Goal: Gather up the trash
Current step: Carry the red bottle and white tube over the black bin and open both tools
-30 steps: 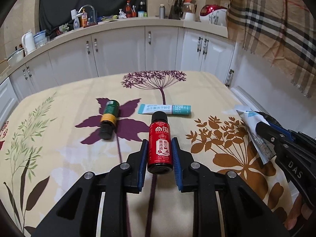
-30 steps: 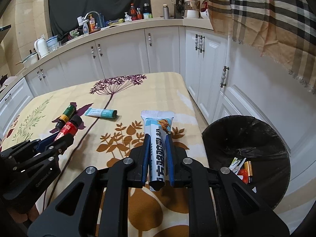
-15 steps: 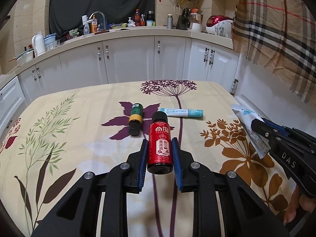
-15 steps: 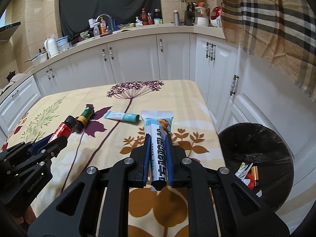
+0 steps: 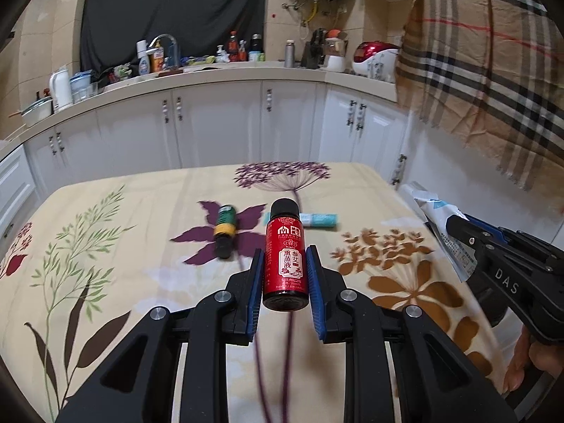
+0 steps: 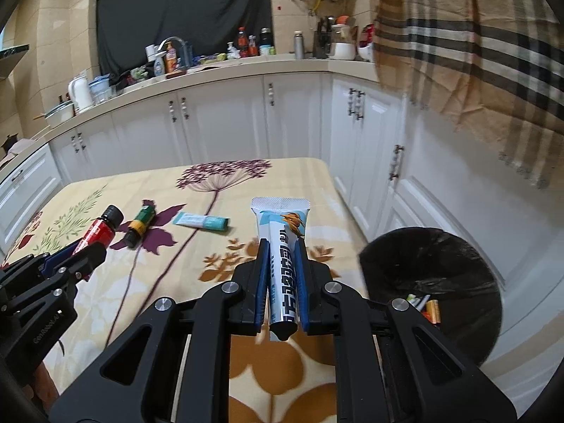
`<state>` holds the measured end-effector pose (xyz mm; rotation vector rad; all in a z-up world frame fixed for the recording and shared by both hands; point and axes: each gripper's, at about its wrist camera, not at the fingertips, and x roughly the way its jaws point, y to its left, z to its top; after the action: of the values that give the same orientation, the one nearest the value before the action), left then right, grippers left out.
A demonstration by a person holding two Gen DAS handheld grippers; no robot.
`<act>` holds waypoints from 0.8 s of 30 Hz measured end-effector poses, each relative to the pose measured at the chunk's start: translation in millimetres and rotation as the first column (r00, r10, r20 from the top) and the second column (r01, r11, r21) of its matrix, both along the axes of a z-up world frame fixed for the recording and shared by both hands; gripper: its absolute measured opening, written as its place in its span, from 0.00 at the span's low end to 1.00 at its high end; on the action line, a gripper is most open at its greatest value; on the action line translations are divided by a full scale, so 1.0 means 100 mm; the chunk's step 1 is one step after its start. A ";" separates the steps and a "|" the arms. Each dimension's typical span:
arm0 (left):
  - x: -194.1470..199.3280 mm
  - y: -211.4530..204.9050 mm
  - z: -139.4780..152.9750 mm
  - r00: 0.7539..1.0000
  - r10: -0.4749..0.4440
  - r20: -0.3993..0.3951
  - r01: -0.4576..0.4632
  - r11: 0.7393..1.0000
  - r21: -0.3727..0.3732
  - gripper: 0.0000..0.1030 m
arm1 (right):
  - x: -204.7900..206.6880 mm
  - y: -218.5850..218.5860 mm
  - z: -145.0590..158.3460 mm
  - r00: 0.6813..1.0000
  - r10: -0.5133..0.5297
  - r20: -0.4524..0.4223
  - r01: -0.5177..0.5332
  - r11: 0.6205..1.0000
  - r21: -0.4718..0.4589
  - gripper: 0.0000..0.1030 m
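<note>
Red bottle clamped in left tool; right tool grips white tube.

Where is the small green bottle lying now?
In the left wrist view, the green bottle lies on the tablecloth's purple flower, left of the teal tube.

The right gripper clamps a white and blue tube between its blue pads, crimped end pointing away, above a floral tablecloth. Left of the tube, on the cloth, lie a small teal tube and a green-labelled bottle. Further left, the left gripper holds a red bottle. Right of the tube, beside the table, a black-lined trash bin holds some litter.
</note>
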<state>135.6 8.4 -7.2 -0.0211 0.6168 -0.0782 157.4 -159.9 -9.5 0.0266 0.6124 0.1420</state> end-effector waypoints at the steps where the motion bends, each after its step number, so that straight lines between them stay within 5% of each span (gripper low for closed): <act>1: 0.01 -0.05 0.02 1.000 -0.015 0.004 0.015 1.000 -0.001 0.24 | 0.00 -0.04 0.00 1.000 -0.011 0.002 0.011 1.000 -0.001 0.14; 24: 0.43 -1.55 0.01 0.950 -0.313 0.027 0.312 0.950 0.006 0.24 | -0.01 -1.31 -0.08 0.944 -0.330 0.028 0.331 0.942 -0.056 0.14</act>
<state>178.5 -147.0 -6.4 0.0802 0.5881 -0.3850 156.6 -290.5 -17.2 0.0696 0.5858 -0.2023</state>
